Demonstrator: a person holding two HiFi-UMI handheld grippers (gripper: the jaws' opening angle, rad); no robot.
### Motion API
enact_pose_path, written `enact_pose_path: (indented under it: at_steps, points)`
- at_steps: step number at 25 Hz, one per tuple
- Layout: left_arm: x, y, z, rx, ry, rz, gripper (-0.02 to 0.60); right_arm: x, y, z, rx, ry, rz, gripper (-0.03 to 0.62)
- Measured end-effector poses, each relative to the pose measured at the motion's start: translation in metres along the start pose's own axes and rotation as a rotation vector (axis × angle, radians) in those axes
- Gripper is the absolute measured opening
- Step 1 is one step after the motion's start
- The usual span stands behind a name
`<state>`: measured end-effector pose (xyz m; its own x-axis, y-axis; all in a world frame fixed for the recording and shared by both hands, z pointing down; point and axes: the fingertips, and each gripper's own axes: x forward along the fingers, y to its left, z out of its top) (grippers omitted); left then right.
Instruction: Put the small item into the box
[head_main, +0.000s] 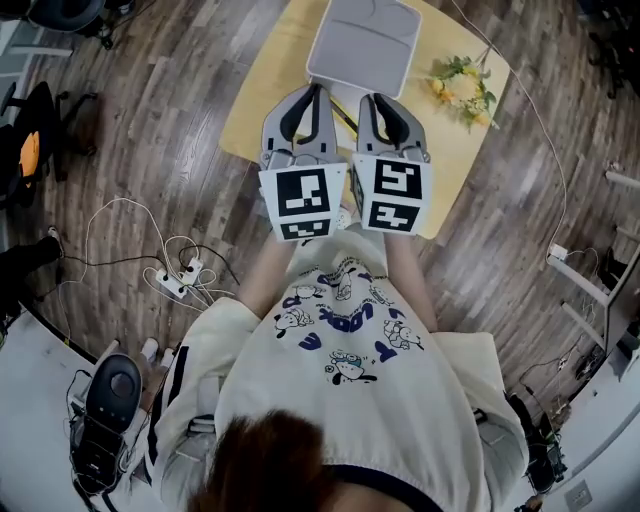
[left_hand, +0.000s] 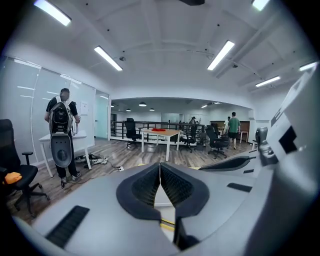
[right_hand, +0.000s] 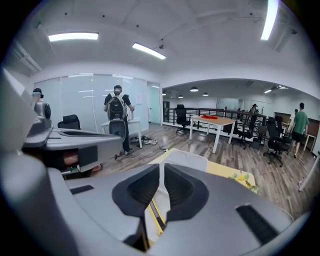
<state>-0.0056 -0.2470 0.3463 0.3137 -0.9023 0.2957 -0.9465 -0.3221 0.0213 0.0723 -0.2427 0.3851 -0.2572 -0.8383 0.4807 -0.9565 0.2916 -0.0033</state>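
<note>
From the head view I see a white closed box (head_main: 362, 45) on a yellow table (head_main: 262, 95), also in the right gripper view (right_hand: 187, 161). A thin dark stick-like item (head_main: 344, 117) lies on the table near the box, partly hidden between the grippers. It looks yellow and black in the right gripper view (right_hand: 156, 214). Both grippers are held side by side above the table's near edge, pointing towards the box. The left gripper (head_main: 316, 92) (left_hand: 160, 165) is shut and empty, its tips touching. The right gripper (head_main: 370, 100) (right_hand: 161, 167) is shut to a thin slit with nothing in it.
A bunch of yellow flowers (head_main: 462, 88) (right_hand: 245, 179) lies on the table's right side. Cables and a power strip (head_main: 175, 280) lie on the wooden floor at left. A person with a backpack (left_hand: 62, 125) stands at a desk; office chairs and tables (left_hand: 160, 135) stand farther off.
</note>
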Motion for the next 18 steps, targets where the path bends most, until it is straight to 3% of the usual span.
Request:
enact_pose_path:
  at_steps: [5, 18]
  points:
    - [-0.013, -0.002, 0.022, 0.007, -0.071, 0.03, 0.017, -0.021, -0.003, 0.028, 0.026, -0.125, -0.006, 0.046]
    - [-0.051, -0.006, 0.055, 0.028, -0.186, 0.078, 0.017, -0.064, 0.005, 0.066, 0.005, -0.312, -0.006, 0.041]
